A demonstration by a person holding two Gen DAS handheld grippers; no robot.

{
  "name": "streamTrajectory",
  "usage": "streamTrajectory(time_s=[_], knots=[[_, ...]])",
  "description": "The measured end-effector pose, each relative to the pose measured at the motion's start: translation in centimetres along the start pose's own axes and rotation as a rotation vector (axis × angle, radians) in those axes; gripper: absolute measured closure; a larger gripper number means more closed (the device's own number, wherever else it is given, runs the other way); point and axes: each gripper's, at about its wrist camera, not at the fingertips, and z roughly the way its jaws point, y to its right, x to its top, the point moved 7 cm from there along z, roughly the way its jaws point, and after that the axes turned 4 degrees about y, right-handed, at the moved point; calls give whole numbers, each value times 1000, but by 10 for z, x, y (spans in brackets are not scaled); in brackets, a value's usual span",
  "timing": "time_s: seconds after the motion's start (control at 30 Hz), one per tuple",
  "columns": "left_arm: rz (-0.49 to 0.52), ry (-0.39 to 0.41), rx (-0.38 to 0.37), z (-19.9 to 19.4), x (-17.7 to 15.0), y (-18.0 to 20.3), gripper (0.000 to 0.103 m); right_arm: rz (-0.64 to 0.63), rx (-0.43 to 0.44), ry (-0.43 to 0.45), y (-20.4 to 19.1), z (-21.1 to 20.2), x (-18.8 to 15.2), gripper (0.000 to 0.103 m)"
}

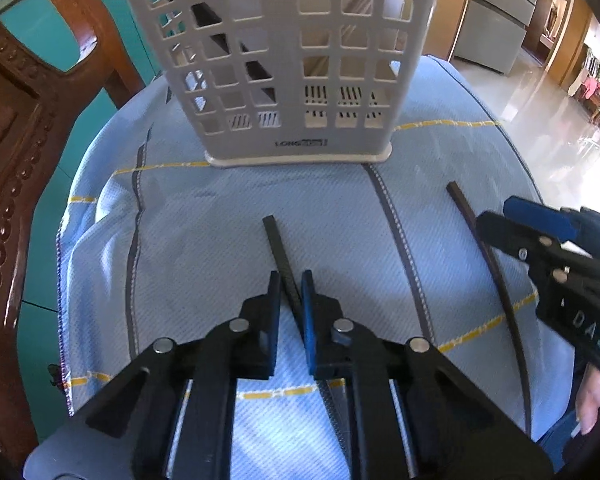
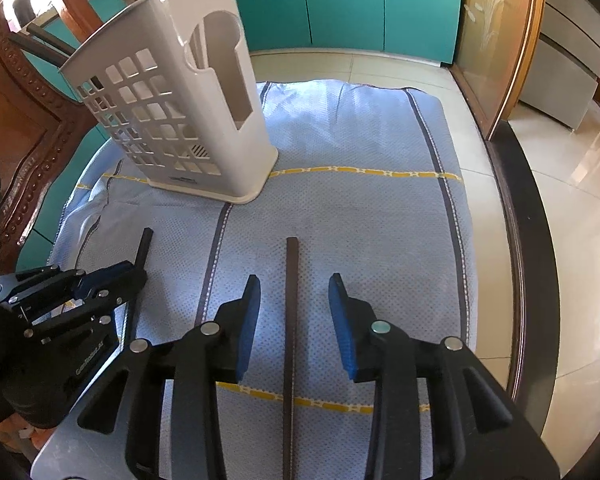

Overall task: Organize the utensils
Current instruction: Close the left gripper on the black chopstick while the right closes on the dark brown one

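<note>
Two dark chopsticks lie on a blue cloth. My left gripper (image 1: 291,280) is shut on the left chopstick (image 1: 274,240), which also shows in the right wrist view (image 2: 145,244). My right gripper (image 2: 294,288) is open, its jaws on either side of the right chopstick (image 2: 290,320), not touching it. That chopstick also shows in the left wrist view (image 1: 496,280). A white lattice utensil holder (image 1: 284,60) stands upright at the far side of the cloth, also in the right wrist view (image 2: 180,120). Dark sticks show inside it.
The blue cloth (image 2: 360,220) covers a rounded surface. A carved wooden chair (image 1: 16,140) stands at the left. Teal cabinets (image 2: 348,4) are behind, and a tiled floor (image 2: 572,208) lies to the right.
</note>
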Motion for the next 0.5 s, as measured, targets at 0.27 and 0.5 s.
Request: streamTrajectory(time_s=[0.27, 0.5], knots=[[-47, -22, -5, 1, -8, -26, 91, -36, 0, -9, -12, 5, 0, 61], [-34, -3, 42, 6, 0, -34, 82, -60, -45, -23, -13, 17, -2, 61]])
